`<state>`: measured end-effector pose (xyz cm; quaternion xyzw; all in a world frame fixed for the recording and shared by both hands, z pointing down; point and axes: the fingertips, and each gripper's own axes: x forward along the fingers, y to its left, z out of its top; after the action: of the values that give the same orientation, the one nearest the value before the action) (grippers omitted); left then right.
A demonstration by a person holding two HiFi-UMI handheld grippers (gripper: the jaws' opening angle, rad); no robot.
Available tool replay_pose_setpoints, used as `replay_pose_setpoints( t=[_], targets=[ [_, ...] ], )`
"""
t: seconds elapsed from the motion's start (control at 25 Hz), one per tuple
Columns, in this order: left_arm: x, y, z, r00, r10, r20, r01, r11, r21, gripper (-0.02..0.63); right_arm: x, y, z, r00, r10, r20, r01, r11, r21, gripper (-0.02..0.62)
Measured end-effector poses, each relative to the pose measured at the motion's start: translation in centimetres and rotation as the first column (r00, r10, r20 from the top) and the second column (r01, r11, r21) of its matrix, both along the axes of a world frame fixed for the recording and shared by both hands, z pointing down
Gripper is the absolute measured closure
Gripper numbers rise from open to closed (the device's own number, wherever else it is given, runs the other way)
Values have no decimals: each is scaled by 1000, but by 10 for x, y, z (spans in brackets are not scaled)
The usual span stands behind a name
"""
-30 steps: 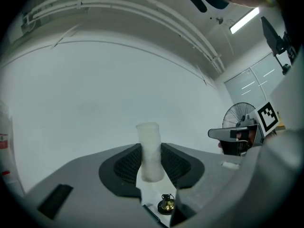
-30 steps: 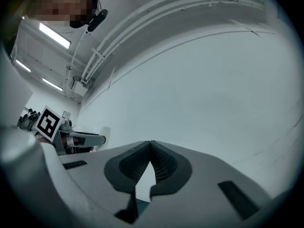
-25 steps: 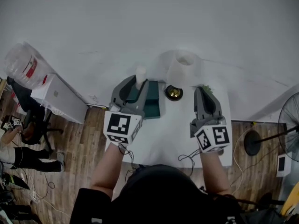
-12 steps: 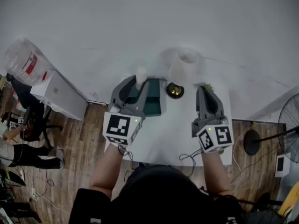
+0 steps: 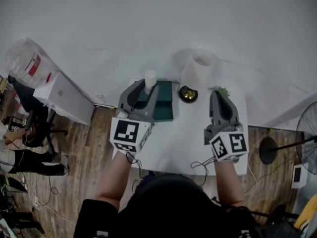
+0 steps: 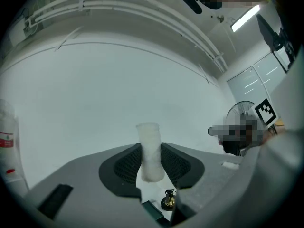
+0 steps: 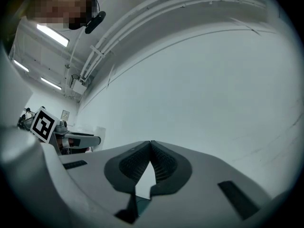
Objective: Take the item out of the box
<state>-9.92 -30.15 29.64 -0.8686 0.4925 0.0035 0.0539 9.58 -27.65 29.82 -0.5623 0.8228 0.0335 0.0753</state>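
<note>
Jaws of my left gripper were clamped on the item, a pale upright tube. I held it by its lower half so that its top stood free above the pads and it could not tip. I judged it already out of the box. The dark green box lay flat below and just right of that gripper, while the tube hung over its far left corner, apart from it as far as I could tell. My right gripper was pressed shut on nothing, its tips meeting, and hovered well right of the box, parked there, I think, to keep out of the lift. Between the two grippers, just beyond the box's right corner, sat a small brass bell. A white roll stood farther out behind it, and a bit of green plant showed just past my right gripper's tips. Room ahead of the left gripper was short, since the wall rose close behind the table. To its left the table edge came almost at once, with floor below. The open white patch lay nearer me, between and behind both grippers, and looked the safest place to set the tube down without brushing the bell or roll.
</note>
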Motion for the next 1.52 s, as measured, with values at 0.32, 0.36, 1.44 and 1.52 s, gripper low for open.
replay_pose_setpoints(
  t=[0.32,0.36,1.44,1.52],
  targets=[
    [0,-2,0,1000,2,-3,-2,1000,6,480,0,-2,1,1000,3,3,-3,1000,-2,591],
    [-1,-3,1,1000,1,-3,-1,1000,7,480,0,-2,1,1000,3,3,-3,1000,-2,591],
    [-17,-10,18,999,37,-1,-37,998,-42,480,-16,-5,7,999,49,4,-49,999,-12,592],
    [-20,-11,21,999,43,0,-43,998,-47,480,-20,-6,9,999,53,5,-53,998,-16,592]
  ],
)
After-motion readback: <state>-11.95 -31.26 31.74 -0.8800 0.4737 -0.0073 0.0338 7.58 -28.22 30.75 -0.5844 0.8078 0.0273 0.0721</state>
